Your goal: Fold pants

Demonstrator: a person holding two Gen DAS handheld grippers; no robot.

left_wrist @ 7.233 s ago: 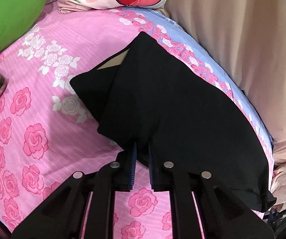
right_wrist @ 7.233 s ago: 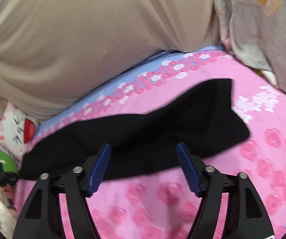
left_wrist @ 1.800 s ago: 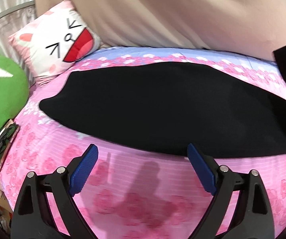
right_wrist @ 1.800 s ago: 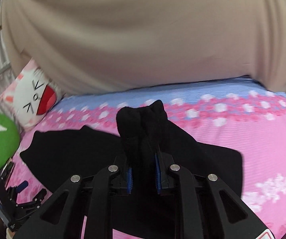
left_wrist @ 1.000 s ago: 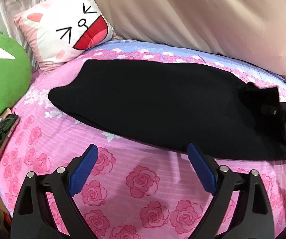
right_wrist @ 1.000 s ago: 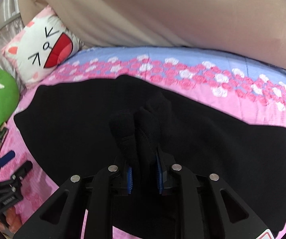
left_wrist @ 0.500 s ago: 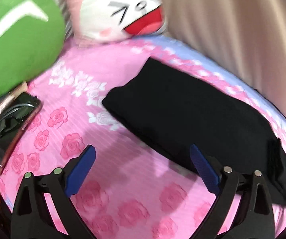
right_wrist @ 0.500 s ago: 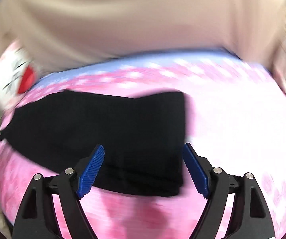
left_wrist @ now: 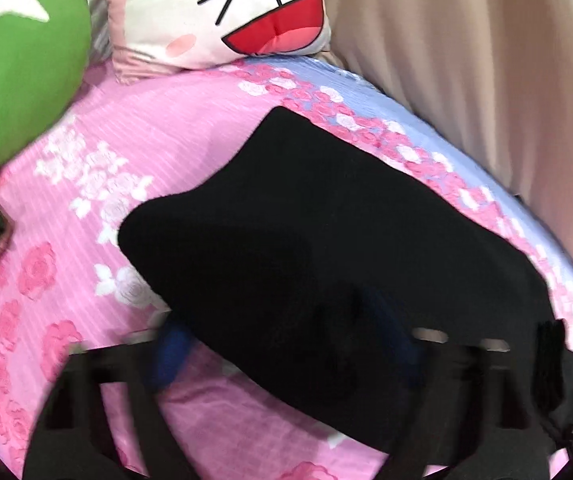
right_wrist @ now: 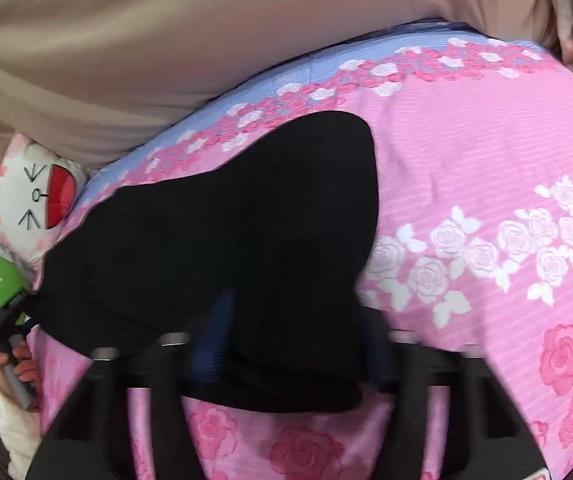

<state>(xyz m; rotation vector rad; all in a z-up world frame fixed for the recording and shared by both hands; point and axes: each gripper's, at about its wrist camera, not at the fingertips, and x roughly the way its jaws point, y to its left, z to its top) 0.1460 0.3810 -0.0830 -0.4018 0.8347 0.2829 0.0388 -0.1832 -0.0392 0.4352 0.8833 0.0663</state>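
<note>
Both claws, left [left_wrist: 286, 344] and right [right_wrist: 290, 340], are closing over edges of the folded black knit pants [left_wrist: 326, 248], fabric between their blue pads, on the pink rose-print bed [left_wrist: 166, 136], cat-face pillow [left_wrist: 222, 12] at twelve o'clock.

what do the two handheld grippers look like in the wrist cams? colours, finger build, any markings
Both look the same: the left gripper and right gripper have matte black finger linkages with open cut-outs, silver round pivot bolts and blue pads on the inner faces. Motion blur softens the detail. A bit of red-and-white marking shows at the bottom edge of the right wrist view. No cables visible.
</note>
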